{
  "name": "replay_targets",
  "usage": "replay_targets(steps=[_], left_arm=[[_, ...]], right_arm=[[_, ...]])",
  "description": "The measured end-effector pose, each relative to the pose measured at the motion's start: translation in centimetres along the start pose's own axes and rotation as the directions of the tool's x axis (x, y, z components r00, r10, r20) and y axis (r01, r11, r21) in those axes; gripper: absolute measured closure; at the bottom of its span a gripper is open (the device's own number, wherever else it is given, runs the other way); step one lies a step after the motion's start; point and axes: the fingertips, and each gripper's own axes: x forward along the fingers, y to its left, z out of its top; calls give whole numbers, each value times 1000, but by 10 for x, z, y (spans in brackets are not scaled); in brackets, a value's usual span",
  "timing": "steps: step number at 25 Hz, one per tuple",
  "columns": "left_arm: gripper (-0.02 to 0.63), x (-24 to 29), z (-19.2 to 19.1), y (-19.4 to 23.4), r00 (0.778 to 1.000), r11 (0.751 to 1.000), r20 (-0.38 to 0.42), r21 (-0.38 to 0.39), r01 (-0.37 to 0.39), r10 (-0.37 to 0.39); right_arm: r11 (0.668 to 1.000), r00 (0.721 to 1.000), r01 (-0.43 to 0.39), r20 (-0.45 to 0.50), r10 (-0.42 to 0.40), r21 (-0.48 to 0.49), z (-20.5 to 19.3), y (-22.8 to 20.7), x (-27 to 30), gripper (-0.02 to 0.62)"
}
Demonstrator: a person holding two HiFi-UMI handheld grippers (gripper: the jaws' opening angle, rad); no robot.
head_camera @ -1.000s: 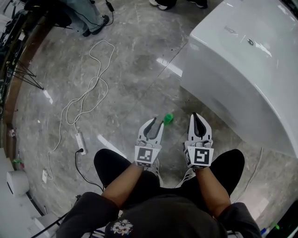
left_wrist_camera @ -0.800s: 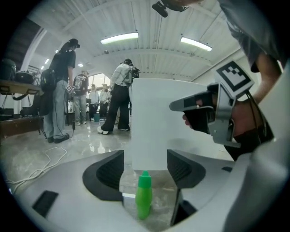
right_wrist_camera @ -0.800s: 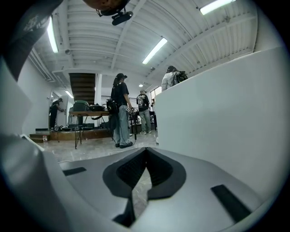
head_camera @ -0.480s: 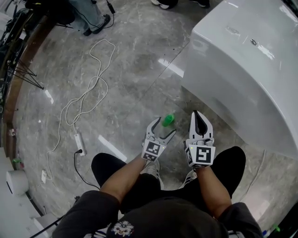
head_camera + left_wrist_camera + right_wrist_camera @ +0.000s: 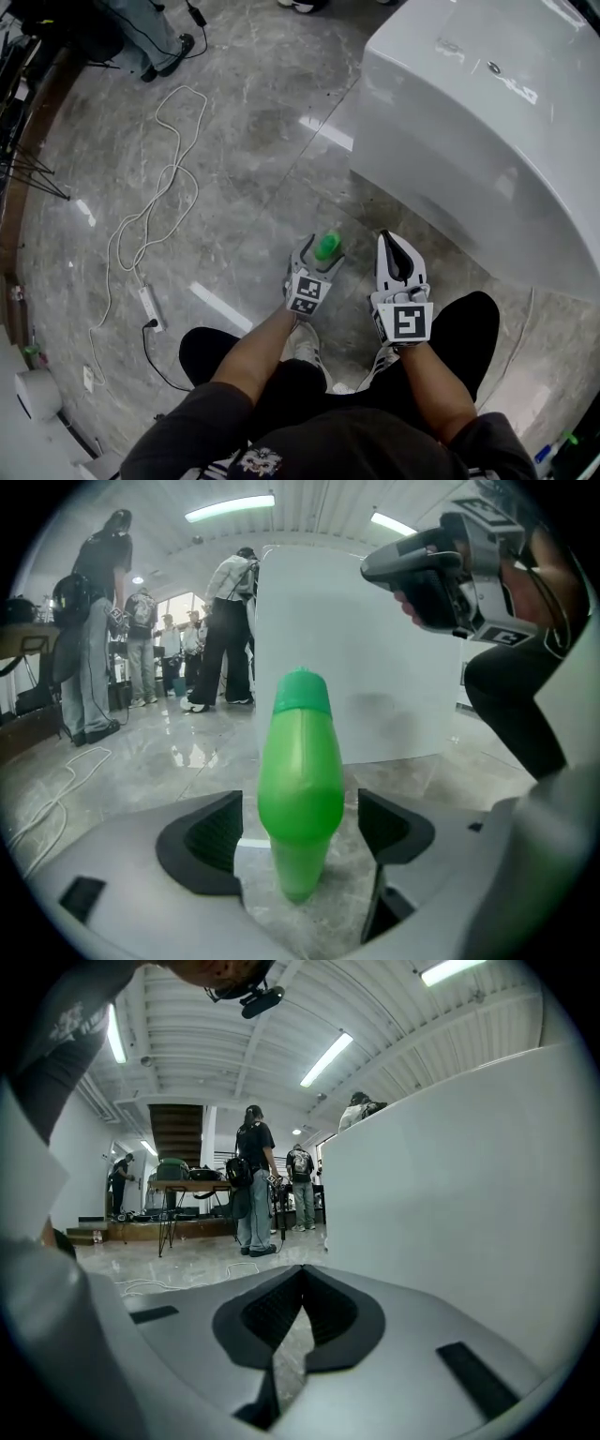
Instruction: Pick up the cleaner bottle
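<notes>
Straddling the upright cleaner bottle (image 5: 300,780), the left gripper (image 5: 318,259) has its jaws spread wide, having just opened. The bottle stands between the pads, apparently touching neither. If the jaws close off-centre, one pad strikes first and may topple the narrow-based bottle on the glossy floor (image 5: 141,771). The right gripper (image 5: 392,242), just to the right, is pressed together and empty.

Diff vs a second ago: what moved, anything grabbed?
The left gripper dropped toward the floor around the green cleaner bottle, its jaws just opening. The bottle now stands between them, pads clear of it, nothing gripped yet. Unchanged: the right gripper shut and empty, the bottle upright.
</notes>
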Motion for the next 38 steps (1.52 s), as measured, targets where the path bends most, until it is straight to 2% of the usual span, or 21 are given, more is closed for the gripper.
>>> replay_targets(steps=[12,16,19,24,27,30,34,38], left_arm=[[242,36,-4,3,999,1000,32,-3,-19,19],[368,37,-3,1,999,999,26,11,-30,30],[413,40,-2,4,999,999,26,5,-44,43],[419,42,2,8,998,998,43,-17,-53,54],[420,39,8,11,998,997,18,-54,-61,62],[420,34,32,21,996,994,31,-82,-76,79],[422,22,82,29,989,991,110,-101,-89,100],[423,-6,141,36,976,987,174,-121,-109,130]], right_arm=[[999,999,32,-39,-32,4,-22,-7,-7,580],[999,999,39,-38,-39,10,-22,-8,-9,580],[998,996,67,-62,-66,15,-21,-12,-8,580],[999,998,51,-45,-51,4,-22,-7,-8,580],[999,998,45,-41,-45,1,-25,-7,-10,580],[997,996,77,-52,-76,6,-20,-14,-9,580],[996,996,86,-25,-86,13,-11,-23,-11,580],[991,991,130,-29,-130,24,26,-33,-16,580]])
